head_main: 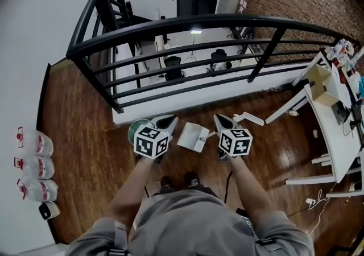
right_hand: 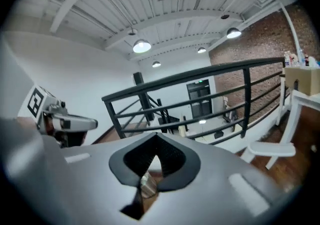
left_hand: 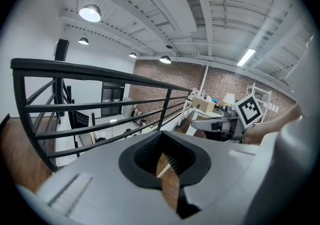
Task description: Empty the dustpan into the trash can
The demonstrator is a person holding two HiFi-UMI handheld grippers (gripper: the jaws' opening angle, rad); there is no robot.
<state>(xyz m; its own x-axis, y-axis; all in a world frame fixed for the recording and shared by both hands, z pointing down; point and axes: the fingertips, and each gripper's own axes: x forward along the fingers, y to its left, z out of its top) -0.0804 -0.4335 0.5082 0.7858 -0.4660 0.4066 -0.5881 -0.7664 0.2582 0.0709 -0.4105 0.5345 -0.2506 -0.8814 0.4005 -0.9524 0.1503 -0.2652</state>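
White plastic dustpan (head_main: 192,137) with a flat scoop and a short handle is hanging above the brown wooden floor (head_main: 74,112), between the two grippers and near the round green trash can (head_main: 134,129), not yet over it. The can is standing beside the black metal railing (head_main: 187,21) and is showing partly from under the left gripper (head_main: 169,118).

The right gripper (right_hand: 152,141) is clamping a pale grey piece, judged to be the dustpan's handle (right_hand: 145,185), seated deep between the jaws rather than at the tips. The left gripper (left_hand: 161,141) is presenting its jaws drawn together at the tips; only floor is showing through the narrow slit, and nothing appears to be gripped.

Handling notes:
- The dustpan is judged light and stiff, so a single hold on the handle is probably carrying it.
- Smooth plastic is likely slippery; a deep, firm grip is limiting rotation in the jaws.
- The handle is the proper hold point. The thin scoop walls are probably flexing under pressure.
- Whether the scoop is holding debris cannot be told.
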